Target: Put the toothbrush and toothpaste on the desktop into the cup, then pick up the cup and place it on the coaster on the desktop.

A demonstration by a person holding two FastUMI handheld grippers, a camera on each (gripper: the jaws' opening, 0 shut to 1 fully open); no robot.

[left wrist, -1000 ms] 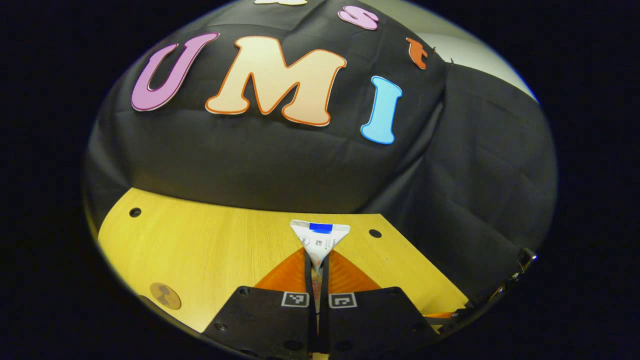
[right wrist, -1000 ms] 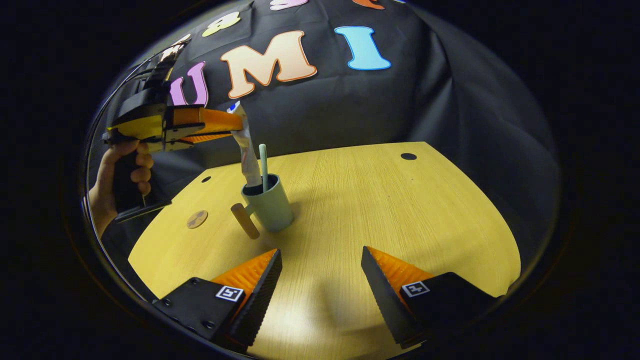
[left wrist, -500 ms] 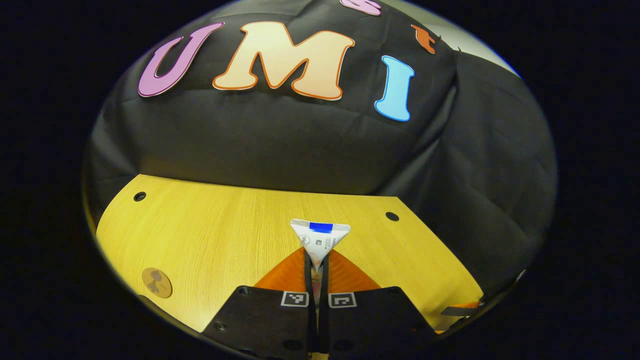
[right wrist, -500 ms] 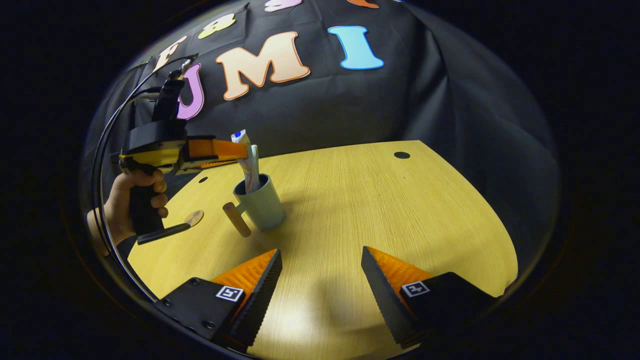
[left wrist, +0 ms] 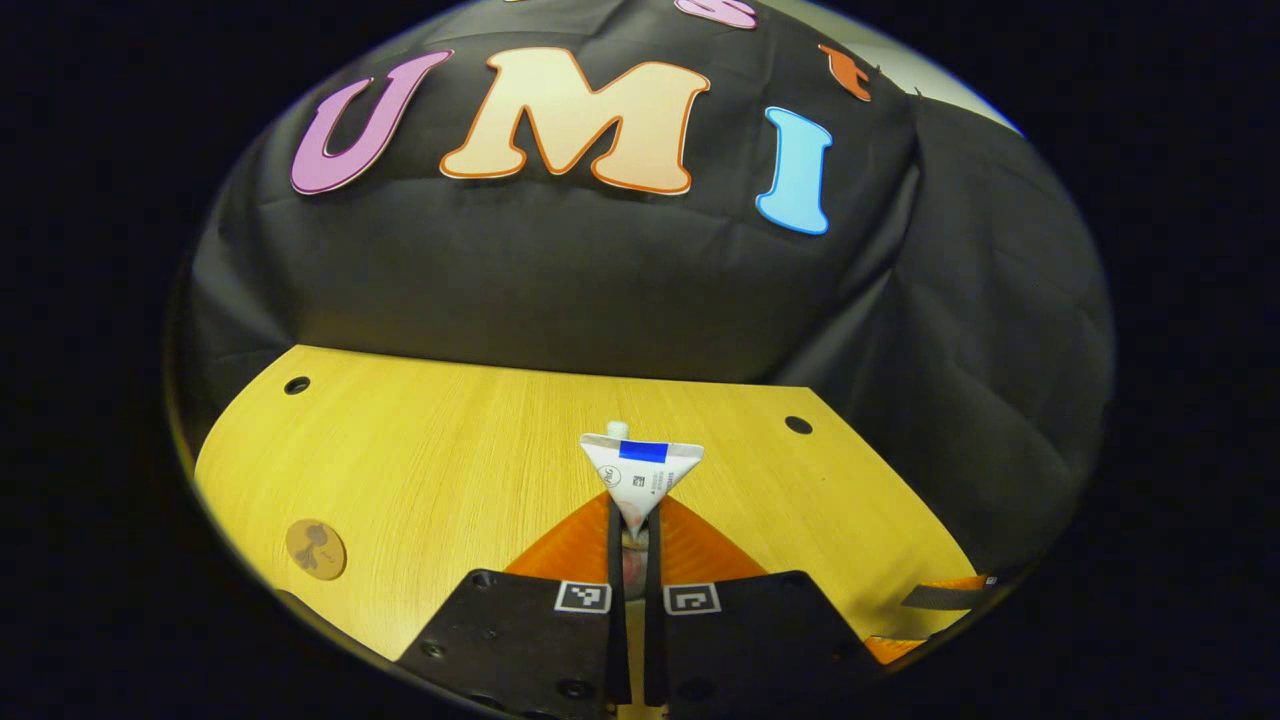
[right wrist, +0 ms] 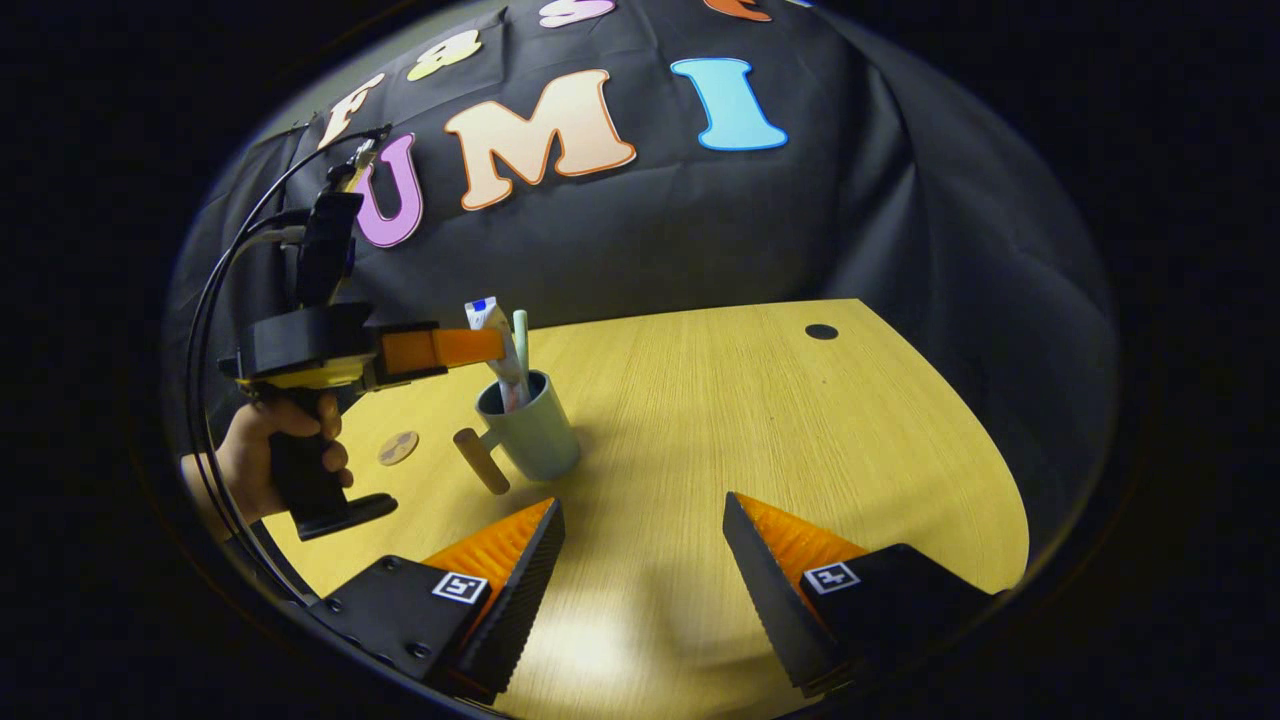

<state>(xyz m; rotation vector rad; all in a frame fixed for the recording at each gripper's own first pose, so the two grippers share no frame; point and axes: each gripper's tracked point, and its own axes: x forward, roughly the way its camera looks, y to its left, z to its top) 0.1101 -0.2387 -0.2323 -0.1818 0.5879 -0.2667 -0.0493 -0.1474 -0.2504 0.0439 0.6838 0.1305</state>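
Right gripper view: left gripper (right wrist: 495,345) at centre left, fingers clenched on the toothpaste (right wrist: 492,318), lower end already inside the cup (right wrist: 530,430) beside the toothbrush (right wrist: 520,335). Coaster (right wrist: 398,448) lay flat on the table (right wrist: 760,420), left of the cup's handle. Right gripper (right wrist: 640,560) at lower frame, fingers spread, grasping nothing. Risk judged: sideways pull before release could have tipped the cup; tall tube might have leaned and toppled out.

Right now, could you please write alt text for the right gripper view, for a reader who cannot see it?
The left gripper, in a hand, lowers a toothpaste tube into a cup beside a toothbrush. A coaster lies on the wooden table; the right gripper is open.
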